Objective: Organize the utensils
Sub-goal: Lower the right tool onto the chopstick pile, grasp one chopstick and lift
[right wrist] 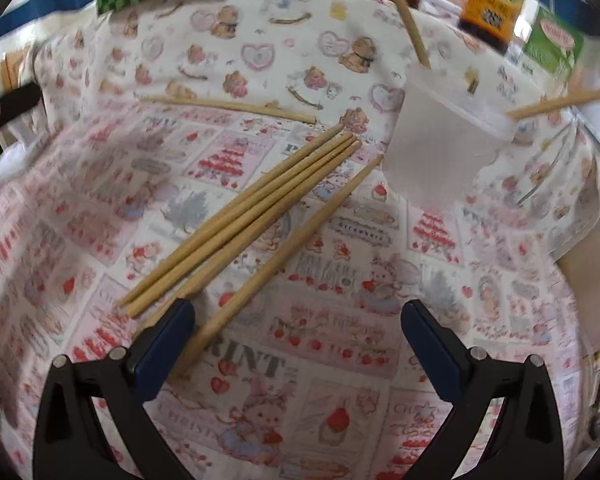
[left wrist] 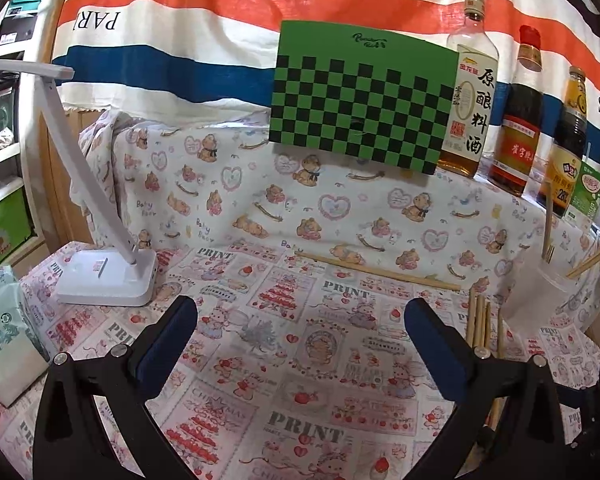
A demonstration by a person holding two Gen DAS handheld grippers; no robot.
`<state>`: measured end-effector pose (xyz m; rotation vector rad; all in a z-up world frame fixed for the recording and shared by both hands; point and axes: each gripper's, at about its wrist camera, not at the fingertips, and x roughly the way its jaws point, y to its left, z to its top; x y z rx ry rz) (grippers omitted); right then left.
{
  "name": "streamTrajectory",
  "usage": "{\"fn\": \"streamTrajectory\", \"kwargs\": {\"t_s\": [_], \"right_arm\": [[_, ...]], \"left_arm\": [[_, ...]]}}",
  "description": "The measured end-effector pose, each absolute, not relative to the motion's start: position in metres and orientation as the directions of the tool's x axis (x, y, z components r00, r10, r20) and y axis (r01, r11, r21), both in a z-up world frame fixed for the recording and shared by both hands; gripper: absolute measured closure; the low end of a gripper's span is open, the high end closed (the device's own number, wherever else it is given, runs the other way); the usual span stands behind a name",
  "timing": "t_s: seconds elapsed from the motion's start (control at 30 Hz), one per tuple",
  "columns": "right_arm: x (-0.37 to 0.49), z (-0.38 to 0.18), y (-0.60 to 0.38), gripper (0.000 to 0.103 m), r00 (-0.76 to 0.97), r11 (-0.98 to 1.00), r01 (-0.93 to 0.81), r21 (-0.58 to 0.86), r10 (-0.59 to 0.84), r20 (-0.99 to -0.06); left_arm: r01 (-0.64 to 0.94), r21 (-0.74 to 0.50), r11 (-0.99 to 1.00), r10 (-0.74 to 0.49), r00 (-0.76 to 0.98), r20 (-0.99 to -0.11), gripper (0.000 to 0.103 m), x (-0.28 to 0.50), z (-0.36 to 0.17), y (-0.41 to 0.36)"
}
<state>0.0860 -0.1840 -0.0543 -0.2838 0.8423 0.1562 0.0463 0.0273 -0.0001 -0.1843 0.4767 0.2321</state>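
Note:
Several wooden chopsticks (right wrist: 244, 216) lie in a loose bundle on the printed cloth, seen in the right wrist view; they also show at the right in the left wrist view (left wrist: 480, 320). One more chopstick (right wrist: 228, 105) lies apart farther back, also in the left wrist view (left wrist: 376, 270). A clear plastic cup (right wrist: 440, 136) stands at the right with chopsticks (right wrist: 404, 12) leaning in it; it shows in the left wrist view (left wrist: 540, 292) too. My right gripper (right wrist: 300, 344) is open and empty, its left finger over the bundle's near ends. My left gripper (left wrist: 300, 344) is open and empty above the cloth.
A white desk lamp (left wrist: 108, 276) stands at the left, with a tissue pack (left wrist: 4, 332) nearer. A green checkered board (left wrist: 360, 108), three sauce bottles (left wrist: 516, 120) and a green carton (left wrist: 588, 196) stand along the back.

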Motion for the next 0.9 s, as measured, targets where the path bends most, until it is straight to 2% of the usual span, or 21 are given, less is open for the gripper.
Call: {"fn": "streamTrajectory", "kwargs": {"t_s": [0.07, 0.13, 0.17, 0.2, 0.3, 0.4, 0.53, 0.67, 0.77, 0.9], "right_arm": [[0.088, -0.055, -0.188, 0.001, 0.64, 0.959, -0.242, -0.145, 0.046, -0.767], [0.09, -0.054, -0.195, 0.015, 0.602, 0.964, -0.261, -0.052, 0.12, -0.789], [0.091, -0.052, -0.197, 0.03, 0.599, 0.966, -0.259, -0.027, 0.138, -0.788], [0.089, -0.05, -0.198, 0.049, 0.615, 0.968, -0.246, -0.045, 0.12, -0.779], [0.089, -0.046, -0.202, 0.077, 0.619, 0.973, -0.226, -0.04, 0.111, -0.778], [0.089, -0.044, -0.206, 0.091, 0.62, 0.978, -0.204, -0.044, 0.094, -0.779], [0.09, -0.043, -0.211, 0.092, 0.604, 0.98, -0.199, -0.031, 0.097, -0.791], [0.094, -0.036, -0.227, 0.095, 0.596, 0.978, -0.19, 0.082, 0.181, -0.782], [0.087, -0.022, -0.237, 0.096, 0.656, 0.977, -0.175, 0.118, 0.206, -0.726], [0.073, 0.003, -0.252, 0.097, 0.754, 0.969, -0.183, 0.167, 0.247, -0.609]], "left_arm": [[-0.266, -0.121, 0.956, 0.18, 0.861, -0.475, 0.0, 0.047, -0.001, 0.028], [-0.267, -0.117, 0.956, 0.181, 0.857, -0.482, 0.0, 0.048, -0.002, 0.028], [-0.268, -0.114, 0.957, 0.182, 0.855, -0.486, 0.0, 0.049, -0.002, 0.027], [-0.266, -0.113, 0.957, 0.18, 0.854, -0.489, 0.0, 0.049, -0.002, 0.026], [-0.26, -0.1, 0.96, 0.18, 0.853, -0.489, 0.0, 0.049, -0.002, 0.023], [-0.281, -0.06, 0.958, 0.217, 0.846, -0.488, 0.0, 0.051, -0.003, 0.019], [-0.389, 0.035, 0.921, 0.365, 0.826, -0.429, 0.0, 0.046, 0.0, 0.015], [-0.365, 0.0, 0.931, 0.33, 0.842, -0.425, 0.0, 0.042, 0.002, 0.018], [-0.368, 0.011, 0.93, 0.341, 0.848, -0.405, 0.0, 0.039, 0.004, 0.017], [-0.357, 0.009, 0.934, 0.332, 0.858, -0.392, 0.0, 0.038, 0.006, 0.014]]}}
